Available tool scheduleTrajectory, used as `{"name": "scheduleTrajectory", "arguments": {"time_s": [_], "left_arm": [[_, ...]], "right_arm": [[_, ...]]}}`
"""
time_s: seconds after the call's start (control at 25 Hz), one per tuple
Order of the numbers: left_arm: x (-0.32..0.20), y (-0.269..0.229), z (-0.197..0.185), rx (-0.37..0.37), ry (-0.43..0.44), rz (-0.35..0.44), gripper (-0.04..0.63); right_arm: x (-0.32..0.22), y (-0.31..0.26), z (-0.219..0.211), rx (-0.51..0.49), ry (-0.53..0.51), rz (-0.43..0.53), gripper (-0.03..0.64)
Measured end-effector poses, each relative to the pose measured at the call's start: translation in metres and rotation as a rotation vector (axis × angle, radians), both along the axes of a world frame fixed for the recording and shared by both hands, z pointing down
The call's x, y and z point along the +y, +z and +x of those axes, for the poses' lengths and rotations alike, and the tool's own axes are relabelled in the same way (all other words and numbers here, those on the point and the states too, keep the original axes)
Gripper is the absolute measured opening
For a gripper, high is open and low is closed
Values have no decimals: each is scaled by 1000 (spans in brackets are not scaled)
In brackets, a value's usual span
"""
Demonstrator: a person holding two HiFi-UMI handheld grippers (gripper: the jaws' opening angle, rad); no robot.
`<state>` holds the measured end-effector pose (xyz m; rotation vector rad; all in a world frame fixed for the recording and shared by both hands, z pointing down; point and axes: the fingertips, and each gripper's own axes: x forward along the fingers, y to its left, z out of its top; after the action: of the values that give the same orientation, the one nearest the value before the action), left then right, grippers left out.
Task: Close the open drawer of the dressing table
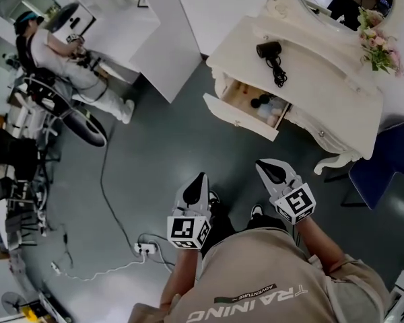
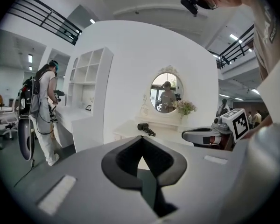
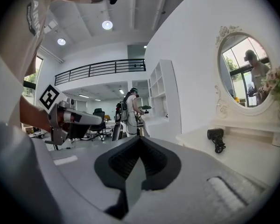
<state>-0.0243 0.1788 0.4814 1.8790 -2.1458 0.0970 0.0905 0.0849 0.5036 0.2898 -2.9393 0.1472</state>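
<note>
Two grippers sit low in the head view, over a smooth grey-green floor [image 1: 155, 160]. The left gripper [image 1: 200, 180] and the right gripper [image 1: 269, 167] each have a pale grey moulded shell with ribbed black pads. Behind each shell is a white cube printed with black square markers. In each gripper's own view the pads meet at the tips, closed on nothing, with a diamond-shaped hollow behind them. Both grippers are well apart from the furniture. A thin white cable runs over the floor to a power strip [image 1: 146, 248] to the left. Ahead stands the cream dressing table [image 1: 323, 79], with curved, carved legs and a scalloped edge. Its drawer [image 1: 246, 110] is pulled out toward the person. The drawer has a pale wood inside, a white front panel with a small knob, and a few dark and clear small items inside. A black hair dryer [image 1: 269, 51] lies on the tabletop with its cord coiled beside it. Pink flowers [image 1: 377, 46] stand at the far right by the oval mirror [image 1: 323, 5]. A blue chair [image 1: 390, 167] is tucked at the table's right end.
</note>
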Motion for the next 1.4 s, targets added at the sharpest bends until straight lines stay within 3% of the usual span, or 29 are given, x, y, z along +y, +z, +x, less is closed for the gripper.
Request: {"name": "scheduleTrajectory", "arguments": {"time_s": [0.2,0.48,0.64,0.76,1.0,1.4], "left_arm": [[-27,-9,-39,63,104,32,18],[-47,-9,-100,34,247,64,18],[-55,4,-126,31,313,58,18],[-55,7,-133,84,354,50,18],[-54,18,-137,106,366,64,18],[-82,37,-139,109,379,-9,18]], "right_arm": [[-12,-11,-35,-34,99,-50,2],[-20,-22,-83,-33,254,-5,3],[-23,-11,-97,-15,343,-18,2],[-18,-2,-94,23,410,-49,2],[-16,1,-89,86,444,-49,2],[-49,20,-97,84,467,-92,2]]}}
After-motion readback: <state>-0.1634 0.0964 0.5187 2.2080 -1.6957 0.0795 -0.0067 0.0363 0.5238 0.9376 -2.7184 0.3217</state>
